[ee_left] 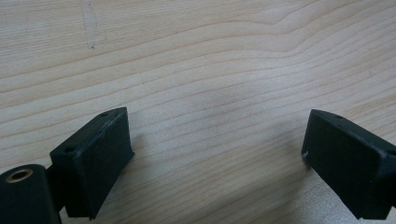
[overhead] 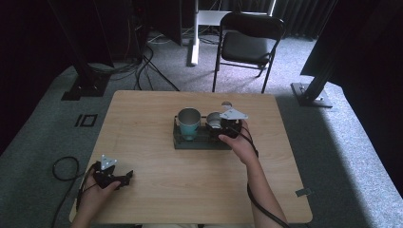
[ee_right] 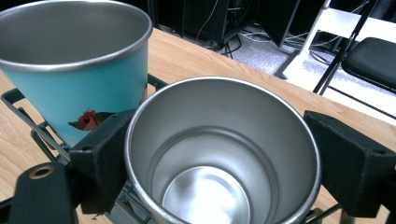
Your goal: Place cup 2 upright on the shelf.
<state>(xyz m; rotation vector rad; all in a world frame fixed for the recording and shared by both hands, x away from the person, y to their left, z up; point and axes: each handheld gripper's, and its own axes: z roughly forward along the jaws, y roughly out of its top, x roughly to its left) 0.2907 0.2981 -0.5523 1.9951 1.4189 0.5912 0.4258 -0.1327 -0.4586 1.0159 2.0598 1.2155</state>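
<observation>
Steel cup (ee_right: pixel 219 154): centre of the right gripper view, upright in the dark wire rack (overhead: pixel 190 142), mid-table in the high view.
Right gripper (ee_right: pixel 219 163): jaws on either side of the steel cup, left pad against its wall, right pad at its rim; grasping it, it seems.
Teal cup (ee_right: pixel 74 65): upper left, just beside the steel cup, same rack.
Markings: small red-and-dark picture low on the teal cup; no readable writing.
Left gripper (ee_left: pixel 217 158): released, jaws wide over bare wooden table (ee_left: pixel 196 56), lower left of the high view, well apart from the rack.
</observation>
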